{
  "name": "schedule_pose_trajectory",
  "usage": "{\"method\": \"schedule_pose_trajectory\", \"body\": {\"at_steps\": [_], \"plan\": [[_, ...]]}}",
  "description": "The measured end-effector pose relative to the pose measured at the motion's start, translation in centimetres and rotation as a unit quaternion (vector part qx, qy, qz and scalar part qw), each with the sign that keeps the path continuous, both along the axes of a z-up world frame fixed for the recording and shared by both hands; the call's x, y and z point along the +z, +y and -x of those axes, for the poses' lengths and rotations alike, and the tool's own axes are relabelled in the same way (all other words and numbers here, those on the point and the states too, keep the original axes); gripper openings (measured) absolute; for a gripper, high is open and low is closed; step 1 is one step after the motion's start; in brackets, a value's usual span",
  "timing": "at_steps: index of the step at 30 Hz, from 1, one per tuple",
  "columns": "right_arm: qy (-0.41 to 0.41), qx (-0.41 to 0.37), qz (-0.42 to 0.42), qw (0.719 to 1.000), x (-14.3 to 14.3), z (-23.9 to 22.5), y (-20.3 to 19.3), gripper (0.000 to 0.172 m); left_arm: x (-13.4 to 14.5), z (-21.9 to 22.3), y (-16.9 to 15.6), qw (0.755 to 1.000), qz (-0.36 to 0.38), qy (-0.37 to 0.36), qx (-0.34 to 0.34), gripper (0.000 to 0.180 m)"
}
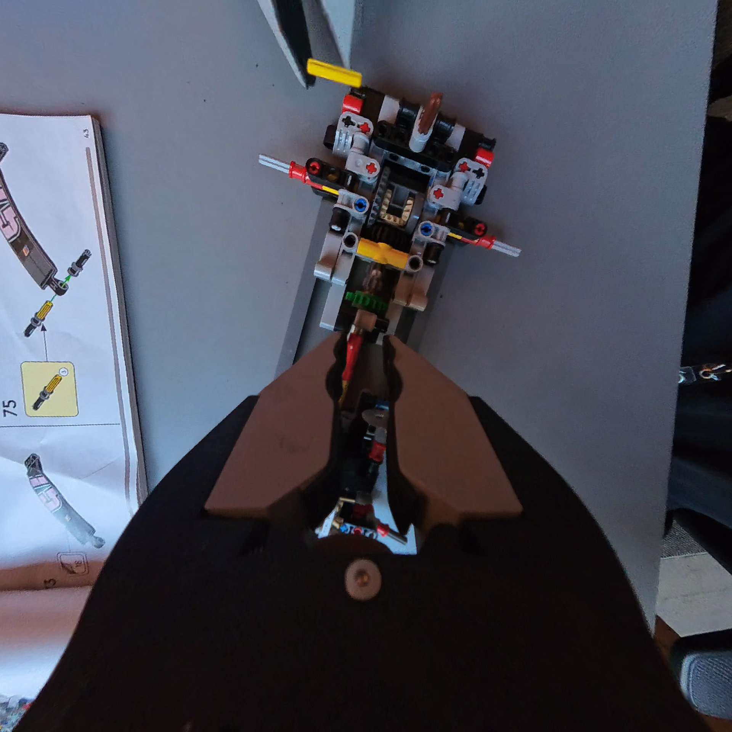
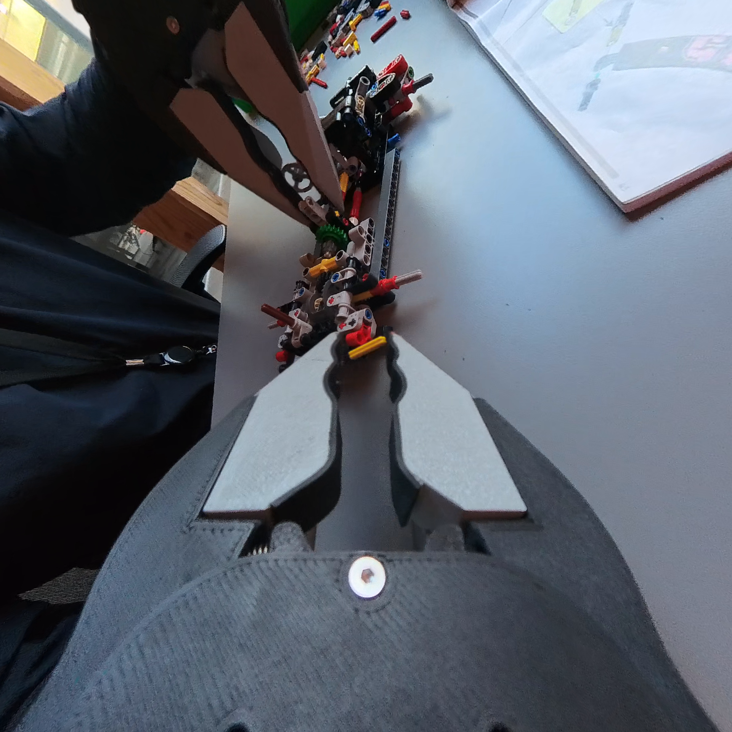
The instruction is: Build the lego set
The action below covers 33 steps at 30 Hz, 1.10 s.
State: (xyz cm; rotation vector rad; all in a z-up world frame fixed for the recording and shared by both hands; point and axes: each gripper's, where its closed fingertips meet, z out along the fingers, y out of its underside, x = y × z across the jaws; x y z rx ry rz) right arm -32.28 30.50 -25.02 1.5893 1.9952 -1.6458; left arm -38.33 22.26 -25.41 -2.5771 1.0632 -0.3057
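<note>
My left gripper (image 1: 363,340) is clamped on the middle of one long brick model (image 1: 404,190) lying on the grey table (image 1: 198,237). My right gripper (image 2: 363,348) stands slightly parted, one short yellow axle (image 2: 366,347) spanning its tips at the model's end. One instruction booklet (image 1: 59,317) lies open alongside.

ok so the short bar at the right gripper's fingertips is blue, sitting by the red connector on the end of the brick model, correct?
Not blue. The short bar at the right gripper's fingertips is yellow, as the right wrist view shows. The rest holds: it sits by the red connector on the end of the brick model.
</note>
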Motion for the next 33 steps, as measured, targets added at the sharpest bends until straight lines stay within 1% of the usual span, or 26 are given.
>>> {"method": "schedule_pose_trajectory", "body": {"at_steps": [3,8,11,13,15,16,18,21,27,31,33], "plan": [[0.025,-0.005,-0.019,0.999,0.4,0.2,0.1,0.028,0.2,0.2,0.2,1.000,-0.007,-0.001,0.006,0.014],[0.091,-0.028,-0.097,0.991,2.0,1.2,-0.1,0.026,0.2,0.2,0.1,1.000,-0.021,-0.007,0.011,0.019],[0.120,-0.011,-0.121,0.985,3.1,1.9,-2.4,0.023,0.4,0.1,0.2,0.999,-0.034,-0.012,0.011,0.022],[0.115,0.013,-0.141,0.983,2.9,2.4,-4.4,0.016,0.5,-0.1,0.3,0.999,-0.043,-0.016,0.008,0.023],[0.094,0.034,-0.182,0.978,1.8,3.0,-5.9,0.010,0.5,-0.4,0.5,0.999,-0.049,-0.019,0.005,0.023],[0.092,0.045,-0.190,0.976,1.7,3.2,-6.6,0.007,0.5,-0.5,0.6,0.998,-0.052,-0.022,0.002,0.025],[0.095,0.048,-0.190,0.976,1.9,3.7,-7.4,0.007,0.6,-0.8,0.7,0.998,-0.054,-0.029,-0.002,0.027],[0.078,0.055,-0.207,0.974,1.4,4.0,-7.7,0.007,0.5,-1.0,0.7,0.998,-0.054,-0.036,-0.007,0.027],[0.074,0.046,-0.214,0.973,1.6,4.0,-7.4,0.007,0.2,-1.2,0.4,0.997,-0.050,-0.040,-0.031,0.025],[0.070,0.019,-0.236,0.969,1.5,3.2,-5.0,0.007,1.0,-1.5,0.8,0.996,-0.068,-0.039,-0.042,0.023],[0.071,-0.009,-0.227,0.971,1.9,2.6,-3.0,0.007,1.4,-1.7,0.8,0.995,-0.072,-0.036,-0.053,0.021]]}}
